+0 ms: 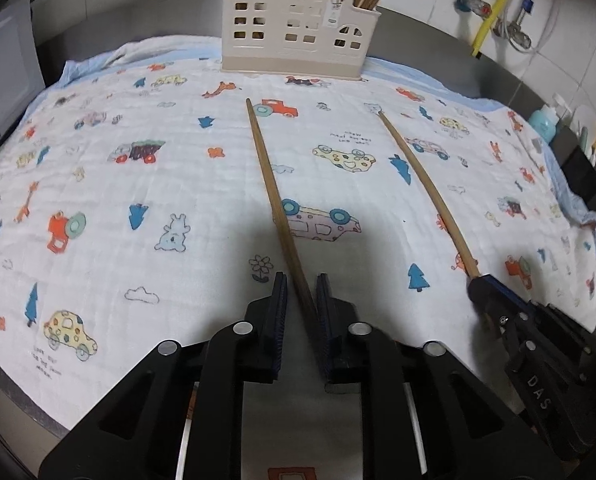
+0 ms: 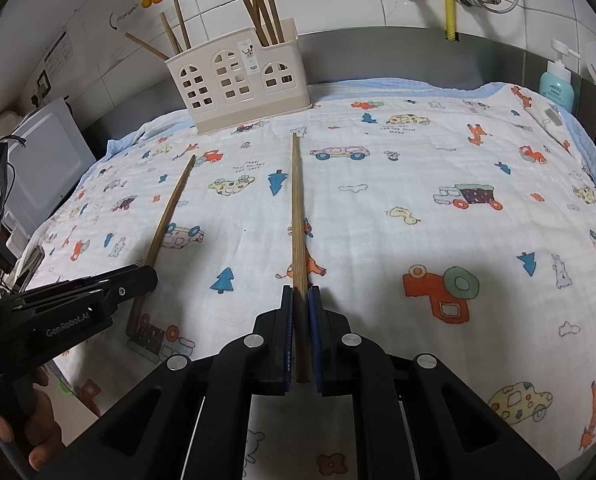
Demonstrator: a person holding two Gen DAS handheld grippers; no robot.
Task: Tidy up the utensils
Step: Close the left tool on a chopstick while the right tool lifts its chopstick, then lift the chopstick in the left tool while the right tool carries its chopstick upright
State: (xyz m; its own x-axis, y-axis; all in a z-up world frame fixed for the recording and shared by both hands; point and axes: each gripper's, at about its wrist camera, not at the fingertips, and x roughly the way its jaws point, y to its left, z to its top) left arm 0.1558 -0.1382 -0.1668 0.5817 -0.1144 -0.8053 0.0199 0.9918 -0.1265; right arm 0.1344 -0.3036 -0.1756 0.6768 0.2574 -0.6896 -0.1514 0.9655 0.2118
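Chopsticks are what this job turns on, and each gripper has one between its fingers.

From the left wrist camera, the left gripper (image 1: 302,280) has a brown chopstick (image 1: 275,200) running out between its fingers across the printed cloth (image 1: 137,184). The stick lies against the right-hand pad, and a gap shows beside the left-hand pad, so the jaws are narrowed around it but I cannot tell that they clamp it firmly. Its far tip points toward the cream holder (image 1: 293,24), which stands at the far edge of the cloth with other sticks already in it. Off to the right, the right gripper (image 1: 478,284) has the end of a second chopstick (image 1: 426,188) at its tip.

From the right wrist camera, the right gripper (image 2: 301,292) is clenched on its chopstick (image 2: 296,208), both pads pressed to the wood. The holder (image 2: 237,80) shows more fully here: sticks lean in its left and right sections, which the other view crops. The left gripper (image 2: 137,276) enters at the left with its chopstick (image 2: 169,208) lying on the cloth, and a hand (image 2: 21,420) holds its handle, seen only here.

The step looks like picking up. Next, I judge, comes lifting both sticks clear, turning them upright, and lowering them into a section of the holder; the left grasp may need firming first.
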